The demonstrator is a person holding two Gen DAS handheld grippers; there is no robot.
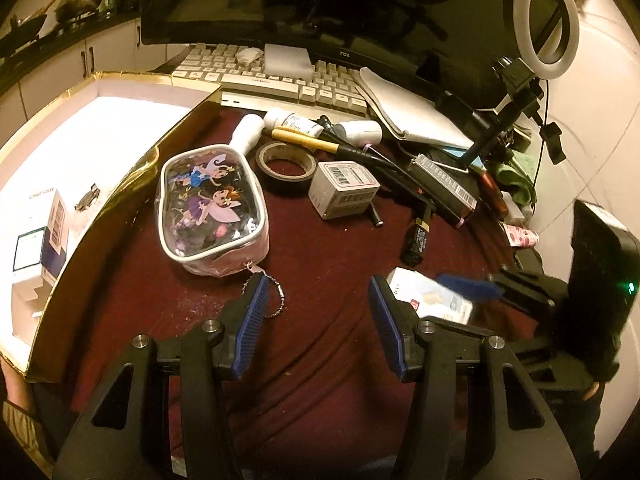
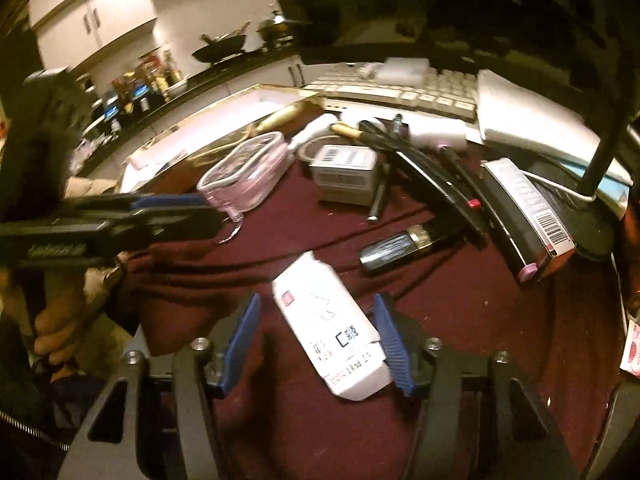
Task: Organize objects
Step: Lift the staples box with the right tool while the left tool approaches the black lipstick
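My left gripper is open and empty above the dark red cloth, just below a clear fairy-print pouch; it also shows from the side in the right wrist view. My right gripper is open, its jaws on either side of a white carton that lies on the cloth; the carton also shows in the left wrist view. A gold-edged open box with a white inside stands at the left and holds a blue-and-white carton.
On the cloth lie a tape roll, a grey cube box, a black lipstick, brushes, white bottles and a long dark box. A keyboard, monitor and ring light stand behind.
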